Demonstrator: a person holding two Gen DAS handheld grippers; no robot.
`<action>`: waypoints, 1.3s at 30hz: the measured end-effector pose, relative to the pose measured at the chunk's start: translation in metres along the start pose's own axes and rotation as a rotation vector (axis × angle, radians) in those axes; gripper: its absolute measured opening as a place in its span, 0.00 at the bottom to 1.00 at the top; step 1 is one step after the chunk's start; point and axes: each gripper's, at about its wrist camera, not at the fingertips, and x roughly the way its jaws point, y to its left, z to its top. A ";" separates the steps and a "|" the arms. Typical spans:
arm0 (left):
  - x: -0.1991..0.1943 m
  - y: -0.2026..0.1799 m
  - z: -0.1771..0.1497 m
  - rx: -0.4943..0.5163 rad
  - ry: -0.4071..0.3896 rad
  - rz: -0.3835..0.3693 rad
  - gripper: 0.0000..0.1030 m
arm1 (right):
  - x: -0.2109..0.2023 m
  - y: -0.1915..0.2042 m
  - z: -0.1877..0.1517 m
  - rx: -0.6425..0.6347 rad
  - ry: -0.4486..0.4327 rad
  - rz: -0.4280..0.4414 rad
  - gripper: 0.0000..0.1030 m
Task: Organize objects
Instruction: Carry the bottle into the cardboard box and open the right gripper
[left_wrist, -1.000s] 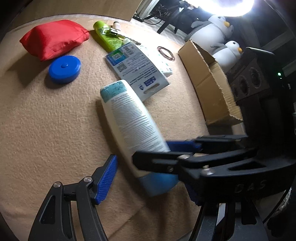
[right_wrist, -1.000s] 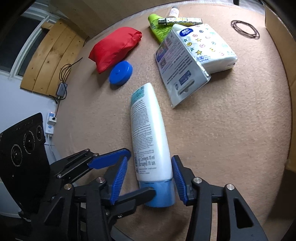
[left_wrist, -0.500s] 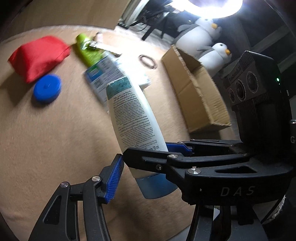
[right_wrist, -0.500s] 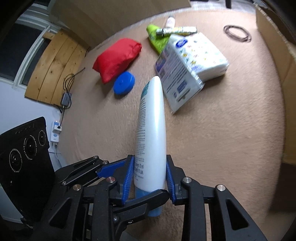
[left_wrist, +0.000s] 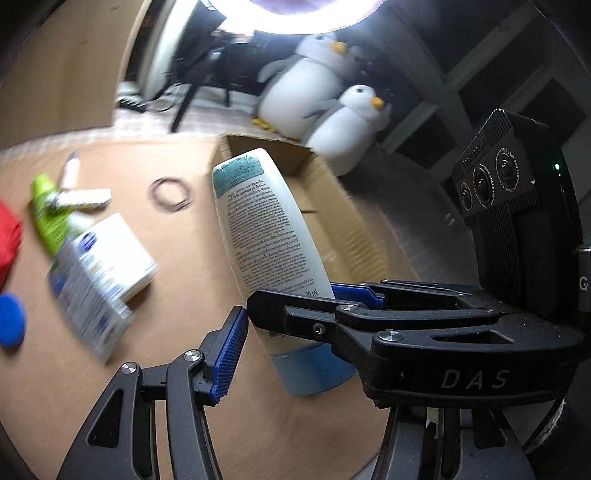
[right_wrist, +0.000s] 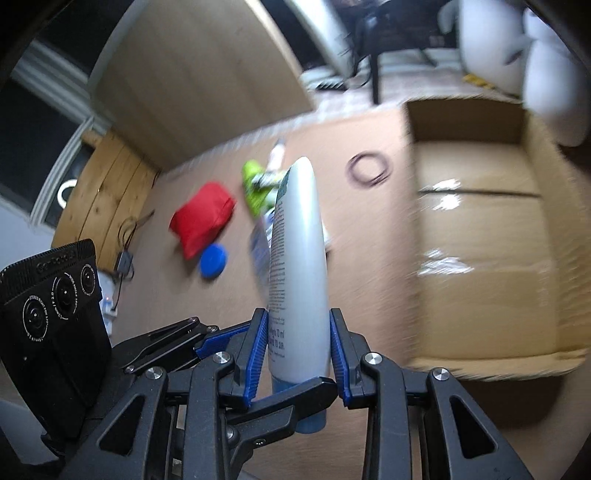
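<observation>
A white tube with a blue cap (left_wrist: 266, 236) hangs cap-down above the tan carpet, tilted, its crimped end up. My right gripper (right_wrist: 297, 332) is shut on it, blue pads pressing its flat faces just above the cap. My left gripper (left_wrist: 295, 321) grips the same tube crosswise. Its left pad (left_wrist: 231, 347) lies against the tube's edge, while its other finger is hidden behind the right gripper (left_wrist: 299, 295). An open cardboard box (right_wrist: 480, 258) stands just right of the tube.
On the carpet to the left lie a red pouch (right_wrist: 203, 218), a blue round lid (right_wrist: 213, 260), a green tube (right_wrist: 255, 184), a white packet (left_wrist: 107, 258) and a dark hair ring (right_wrist: 369, 170). Two plush penguins (left_wrist: 332, 99) sit behind the box.
The tube lay flat on the carpet between open jaws. Both grippers closed on it near the cap, lifted it and swung it toward the cardboard box.
</observation>
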 end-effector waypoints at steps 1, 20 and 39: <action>0.006 -0.006 0.005 0.007 0.000 -0.006 0.57 | -0.006 -0.007 0.004 0.007 -0.012 -0.008 0.29; 0.068 -0.042 0.036 0.051 0.038 0.041 0.73 | -0.040 -0.090 0.028 0.085 -0.094 -0.163 0.37; -0.014 0.061 0.023 -0.084 -0.032 0.219 0.74 | -0.048 -0.068 0.006 0.092 -0.168 -0.198 0.58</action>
